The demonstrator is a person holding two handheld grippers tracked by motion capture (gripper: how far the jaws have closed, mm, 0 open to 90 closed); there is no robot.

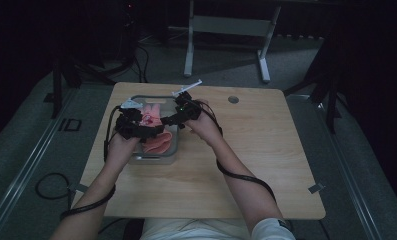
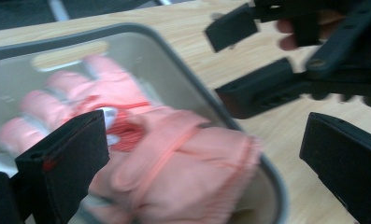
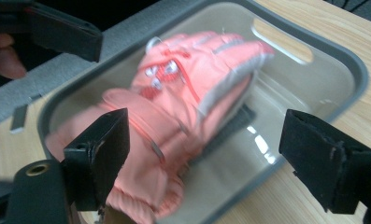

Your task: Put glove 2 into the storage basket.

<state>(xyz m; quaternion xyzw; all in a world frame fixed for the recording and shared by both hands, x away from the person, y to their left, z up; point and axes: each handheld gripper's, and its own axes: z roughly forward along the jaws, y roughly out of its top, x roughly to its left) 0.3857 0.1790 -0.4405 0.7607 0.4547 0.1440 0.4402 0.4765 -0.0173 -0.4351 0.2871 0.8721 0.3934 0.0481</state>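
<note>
Your forearms come in from the near edge of the table (image 1: 266,150). Your left gripper (image 1: 136,127) hangs over the left side of the grey tub (image 1: 156,156), jaws spread wide with nothing between them; in the left gripper view they straddle the cuff end of the pink glove (image 2: 174,163) without closing. Your right gripper (image 1: 178,116) sits over the tub's right rim, jaws also wide apart and empty, the glove (image 3: 188,93) framed between them in the right gripper view. The glove lies inside the tub (image 3: 314,60), fingers toward the far end, cuff toward the near end; the tub stands toward the table's far left part. A second pink piece seems to lie under or beside it, blurred, cannot tell if it is another glove. Progress, as a judgement: early. Both grippers are lined up over the glove, but nothing is gripped yet. Left to do: close on the glove, lift it out of the tub.
</note>
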